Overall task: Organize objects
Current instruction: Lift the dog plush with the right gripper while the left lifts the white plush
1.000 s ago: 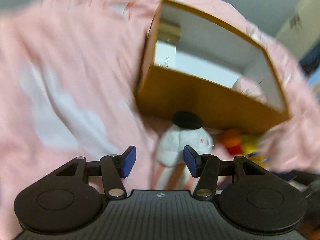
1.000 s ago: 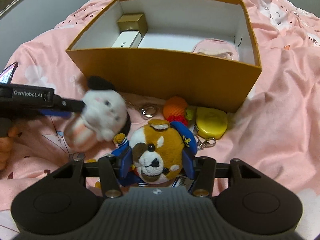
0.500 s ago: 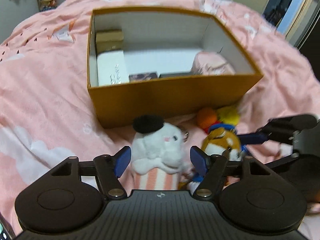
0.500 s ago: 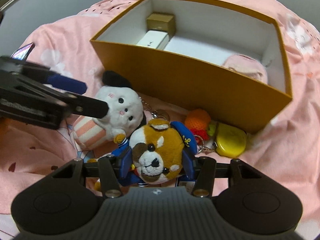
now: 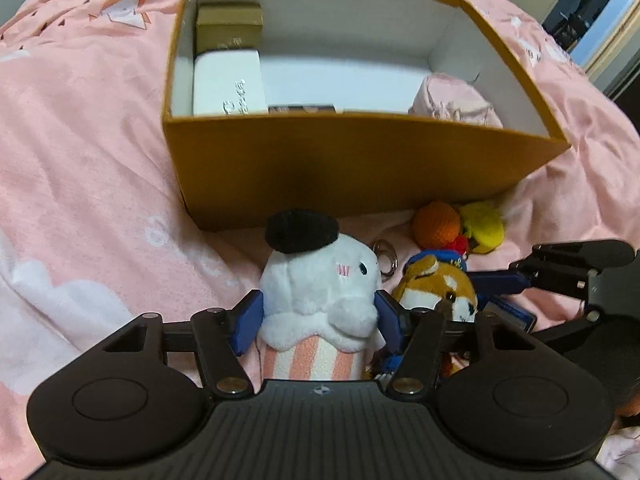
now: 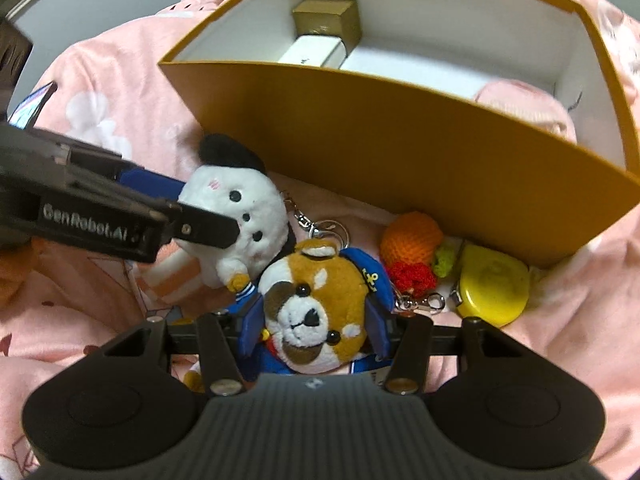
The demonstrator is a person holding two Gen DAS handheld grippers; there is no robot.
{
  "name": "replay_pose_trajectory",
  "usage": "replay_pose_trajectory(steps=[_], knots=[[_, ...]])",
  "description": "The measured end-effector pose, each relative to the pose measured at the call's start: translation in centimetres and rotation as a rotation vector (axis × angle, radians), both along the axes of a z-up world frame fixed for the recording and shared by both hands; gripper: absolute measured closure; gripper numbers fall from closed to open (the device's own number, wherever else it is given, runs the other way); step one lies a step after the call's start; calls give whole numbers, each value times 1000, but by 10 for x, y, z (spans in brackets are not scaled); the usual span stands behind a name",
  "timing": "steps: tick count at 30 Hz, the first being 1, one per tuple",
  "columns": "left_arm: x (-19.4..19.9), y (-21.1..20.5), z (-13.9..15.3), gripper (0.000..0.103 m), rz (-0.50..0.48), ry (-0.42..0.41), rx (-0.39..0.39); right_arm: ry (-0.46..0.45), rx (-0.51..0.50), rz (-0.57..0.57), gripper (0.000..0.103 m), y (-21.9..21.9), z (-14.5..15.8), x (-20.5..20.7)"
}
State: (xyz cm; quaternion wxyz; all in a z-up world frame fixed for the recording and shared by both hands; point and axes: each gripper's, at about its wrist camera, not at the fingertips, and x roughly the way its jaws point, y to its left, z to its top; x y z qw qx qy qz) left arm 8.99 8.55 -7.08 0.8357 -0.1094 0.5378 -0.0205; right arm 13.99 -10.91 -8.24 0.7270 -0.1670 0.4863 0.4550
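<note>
Plushies (image 5: 320, 292) betw. tool pads, just beside box wall (image 5: 352, 172)

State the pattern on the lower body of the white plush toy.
Pink-and-white vertical stripes on the white plush toy, clearest in the left wrist view.

Open-topped orange box (image 5: 360, 168), middle of white floor bare between white carton (image 5: 228, 80) and gold box (image 5: 229, 28) at left and pink pouch (image 5: 456, 100) at right. Tall front wall directly beyond white plush (image 5: 320, 284) and dog plush (image 6: 316, 300), the two touching side by side. Narrow strip of pink bedspread (image 5: 80, 140) before that wall crowded by orange crochet ball (image 6: 412, 236), yellow tape measure (image 6: 494, 288) and keyrings (image 6: 320, 228). Wide bare bedspread left of box.
</note>
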Motion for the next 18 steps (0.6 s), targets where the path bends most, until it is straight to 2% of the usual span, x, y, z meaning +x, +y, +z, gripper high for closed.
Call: replay_pose_trajectory(steps=[4, 7, 13, 18], knots=[[-5, 3, 4, 39, 29, -18, -18, -22, 8, 1, 49, -2, 7, -5], [-19, 2, 19, 42, 48, -66, -25, -51, 25, -4, 50, -9, 22, -10], [-42, -4, 73, 44, 35, -213, -44, -149, 81, 6, 50, -26, 69, -17], [-41, 0, 121, 44, 53, -343, -82, -280, 133, 82, 50, -30, 121, -20]])
